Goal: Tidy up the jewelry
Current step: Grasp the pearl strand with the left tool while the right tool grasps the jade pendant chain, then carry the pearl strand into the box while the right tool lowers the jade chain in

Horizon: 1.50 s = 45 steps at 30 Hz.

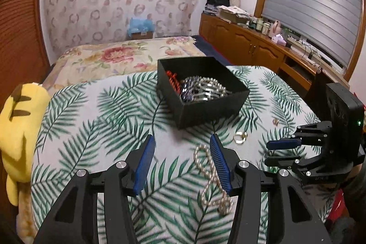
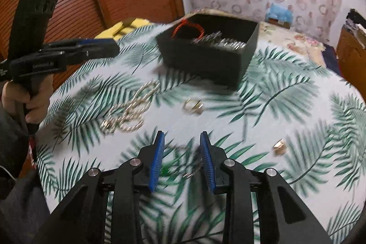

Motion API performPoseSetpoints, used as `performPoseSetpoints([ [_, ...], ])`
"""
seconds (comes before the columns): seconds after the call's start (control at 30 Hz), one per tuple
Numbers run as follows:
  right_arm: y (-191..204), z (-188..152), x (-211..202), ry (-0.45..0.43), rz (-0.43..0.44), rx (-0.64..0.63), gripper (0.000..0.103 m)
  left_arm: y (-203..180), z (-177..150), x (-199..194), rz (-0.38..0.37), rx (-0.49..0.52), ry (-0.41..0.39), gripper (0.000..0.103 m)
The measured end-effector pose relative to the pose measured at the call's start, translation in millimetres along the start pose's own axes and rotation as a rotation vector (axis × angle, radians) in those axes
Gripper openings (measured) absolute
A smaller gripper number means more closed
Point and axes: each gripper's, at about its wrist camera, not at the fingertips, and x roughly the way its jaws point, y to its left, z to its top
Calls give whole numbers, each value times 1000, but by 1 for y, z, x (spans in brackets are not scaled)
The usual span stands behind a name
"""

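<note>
A: Where's the jewelry?
B: Pearls (image 1: 211,177) lie loose at lower centre; the box (image 1: 201,93) sits mid-frame.
A: And each hand-held gripper?
B: Left hand-held gripper (image 1: 181,162) and right hand-held gripper (image 2: 181,161) both released, holding nothing.

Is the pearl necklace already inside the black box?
No, the pearl necklace lies on the leaf-print cloth, outside the black box.
</note>
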Motion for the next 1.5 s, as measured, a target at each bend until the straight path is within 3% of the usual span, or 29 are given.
performPoseSetpoints([
  [0.27, 21, -6, 6, 39, 27, -61, 35, 4, -25, 0, 16, -21, 44, 48],
  [0.5, 30, -10, 4, 37, -16, -116, 35, -5, -44, -1, 16, -16, 75, 48],
  [0.63, 33, -15, 3, 27, -70, -141, 16, -13, -52, 1, 11, -5, 101, 48],
  [0.8, 18, -16, 0, 12, -8, -83, 14, -19, -58, 11, 46, 3, 126, 46],
  [0.9, 19, -16, 0, 11, -15, -89, 14, -20, -56, 15, 45, 3, 136, 45],
  [1.03, 24, -17, 1, 10, -36, -107, 14, -21, -52, 20, 54, 9, 146, 35],
  [1.1, 24, -17, 1, 9, -39, -110, 14, -22, -50, 23, 67, 21, 147, 20],
  [1.13, 24, -17, 2, 9, -40, -111, 14, -22, -49, 24, 65, 22, 149, 17],
  [1.47, 27, -19, 2, 8, -50, -119, 14, -32, -43, 31, 74, 59, 161, 16],
  [1.5, 26, -19, 2, 8, -50, -120, 14, -33, -43, 32, 80, 71, 162, 11],
])
